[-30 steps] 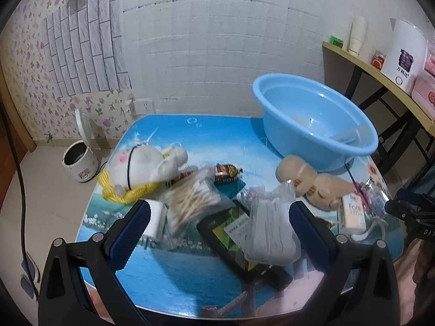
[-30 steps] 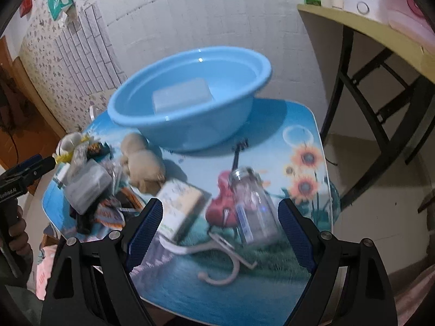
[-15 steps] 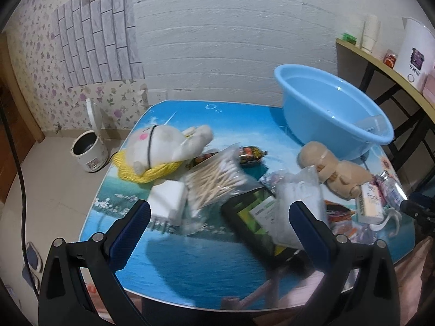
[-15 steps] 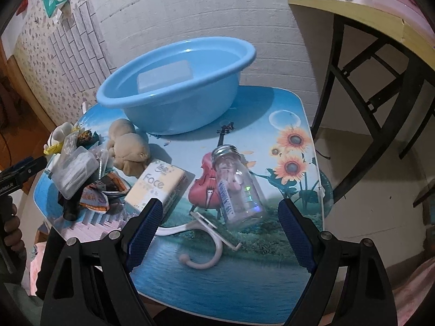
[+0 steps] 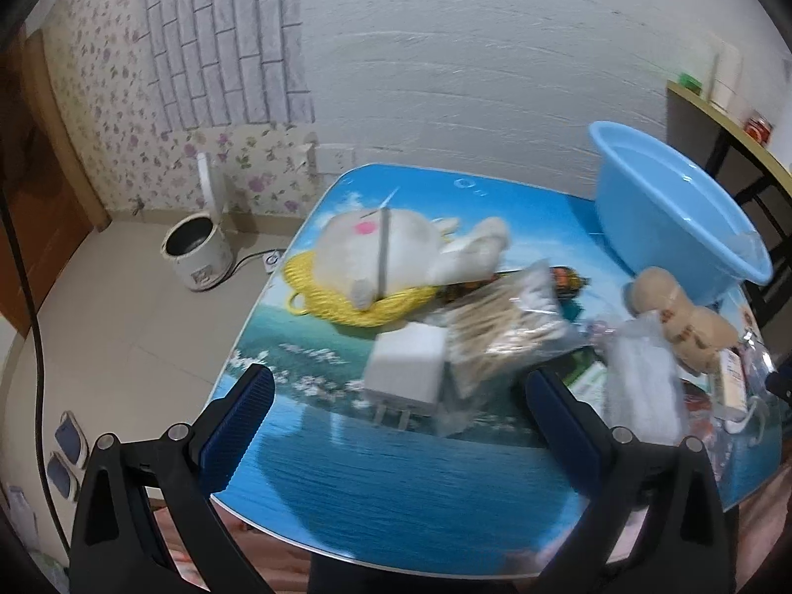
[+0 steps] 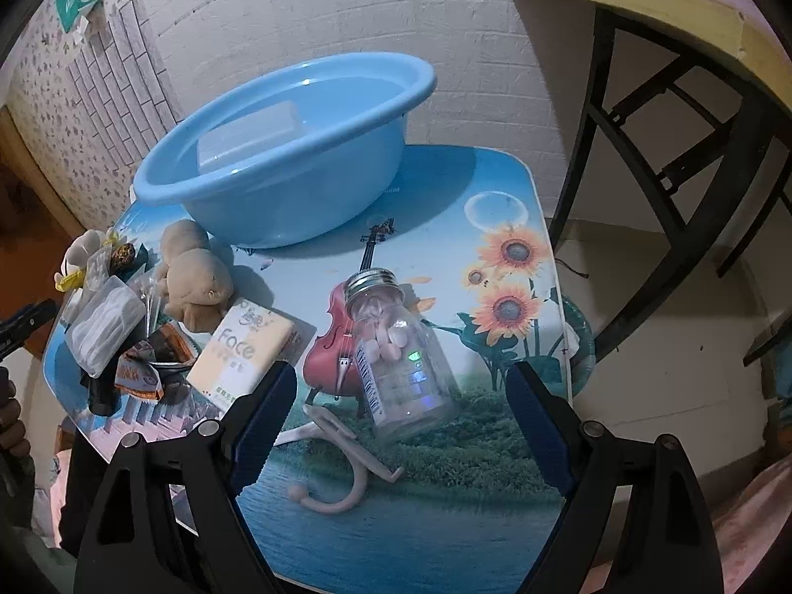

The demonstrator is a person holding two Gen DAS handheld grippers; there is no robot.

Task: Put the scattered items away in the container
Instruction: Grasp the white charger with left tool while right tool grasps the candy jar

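Observation:
A light blue basin (image 6: 277,148) with a clear box inside stands at the back of the table; in the left wrist view the basin (image 5: 678,218) is at far right. My right gripper (image 6: 398,386) is open, hovering just above a clear glass jar (image 6: 401,351) lying on its side, with a pale hook (image 6: 346,455) below it and a Face tissue pack (image 6: 245,346) to the left. My left gripper (image 5: 396,391) is open above a white plug adapter (image 5: 406,371) and a bag of cotton swabs (image 5: 500,331). A white plush (image 5: 391,252) lies on yellow rope.
A tan plush (image 6: 195,277), a bag of white items (image 6: 106,326) and snack wrappers (image 6: 143,366) crowd the table's left part. A rice cooker pot (image 5: 195,257) sits on the floor. A dark-framed side table (image 6: 643,74) stands to the right.
The left gripper has swung left and lower, from above the black pack and white bag to above the white adapter. The right gripper has stayed over the jar, a little closer.

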